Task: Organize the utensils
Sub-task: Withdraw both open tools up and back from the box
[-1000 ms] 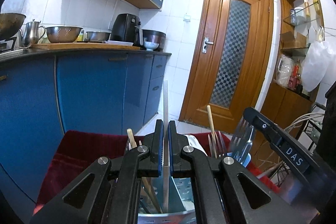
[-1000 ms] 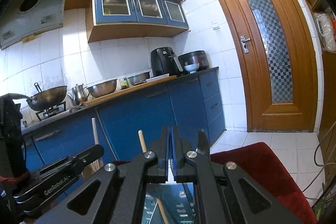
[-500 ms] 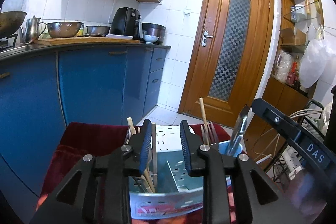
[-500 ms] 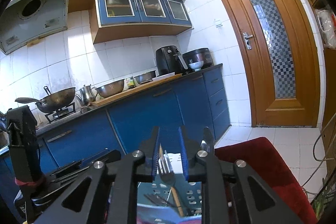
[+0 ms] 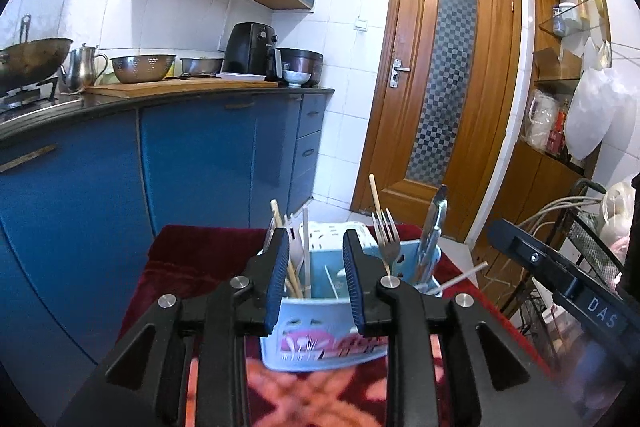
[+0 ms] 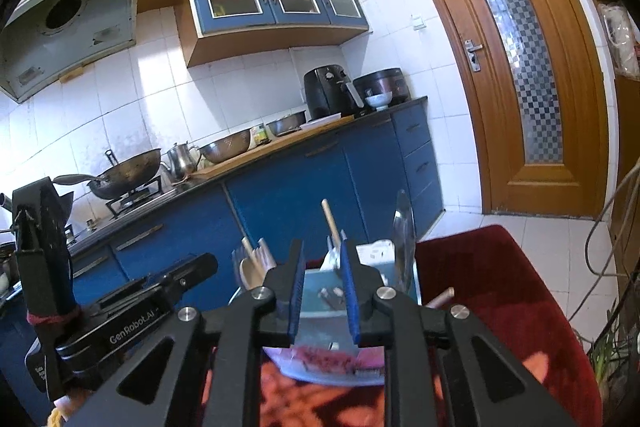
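1. The utensil caddy (image 5: pixel 320 323), a pale blue plastic holder, was seen standing upright on a red cloth (image 5: pixel 192 267), its printed wall facing the cameras.
2. The utensils were held with long axes near vertical: chopsticks (image 5: pixel 276 223) and a white spoon (image 5: pixel 295 255) in the left compartment, a fork (image 5: pixel 389 239) tines-up at centre right, metal tongs-like servers (image 5: pixel 434 227) in the right compartment.
3. A white stick (image 5: pixel 460 277) was leaned outward over the caddy's right rim.
4. The left tongs (image 5: pixel 316 279) were seen released, nothing between the blue pads, just short of the caddy.
5. The right tongs (image 6: pixel 323 291) were likewise parted and empty.
6. Open cloth lay on both sides; blue cabinets (image 5: pixel 200 163) bounded the far left.
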{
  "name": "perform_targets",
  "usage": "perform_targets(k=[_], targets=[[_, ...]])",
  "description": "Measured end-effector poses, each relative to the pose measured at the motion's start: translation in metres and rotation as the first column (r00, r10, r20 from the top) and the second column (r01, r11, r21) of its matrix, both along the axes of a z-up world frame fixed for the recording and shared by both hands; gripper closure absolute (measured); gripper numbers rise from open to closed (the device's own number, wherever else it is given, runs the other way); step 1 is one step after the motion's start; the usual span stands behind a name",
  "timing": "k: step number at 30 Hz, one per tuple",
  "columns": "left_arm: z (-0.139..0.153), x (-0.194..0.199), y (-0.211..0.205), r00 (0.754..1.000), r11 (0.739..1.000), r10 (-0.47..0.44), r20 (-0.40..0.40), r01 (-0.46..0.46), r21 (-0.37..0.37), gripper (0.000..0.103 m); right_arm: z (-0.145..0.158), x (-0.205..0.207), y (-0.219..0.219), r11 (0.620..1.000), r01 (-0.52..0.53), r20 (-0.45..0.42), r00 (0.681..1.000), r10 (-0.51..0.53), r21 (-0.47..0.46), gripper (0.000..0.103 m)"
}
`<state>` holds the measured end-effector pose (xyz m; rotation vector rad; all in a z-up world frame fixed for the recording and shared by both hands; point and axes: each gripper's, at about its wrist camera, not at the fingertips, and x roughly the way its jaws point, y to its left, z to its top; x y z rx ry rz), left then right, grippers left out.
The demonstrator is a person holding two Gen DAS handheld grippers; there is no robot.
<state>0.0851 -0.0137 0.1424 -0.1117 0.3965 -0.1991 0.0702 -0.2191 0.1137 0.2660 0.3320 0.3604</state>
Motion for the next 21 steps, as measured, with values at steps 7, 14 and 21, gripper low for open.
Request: perform_targets(k=[7,14,21], targets=[[-0.007,-0.034,0.004,1.000,1.000,-0.007,-0.015,0.007,0.003,0.076,-0.014,-0.030,0.003,0.999,-0.005,-0.034,0.999,0.003,-0.043,0.078],[-0.031,-0.053,0.004,0.999,1.000,0.007,-0.036,-0.007,0.000,0.073,-0.040,-0.045,0.001,0.998,0.010,-0.073,0.997,-0.014,-0.066,0.072],[-0.064,-0.049,0.001,0.996,1.000,0.023,-0.087,-0.022,0.012,0.073,-0.070,-0.043,-0.004,0.997,0.026,-0.135,0.990,-0.036,-0.078,0.068]])
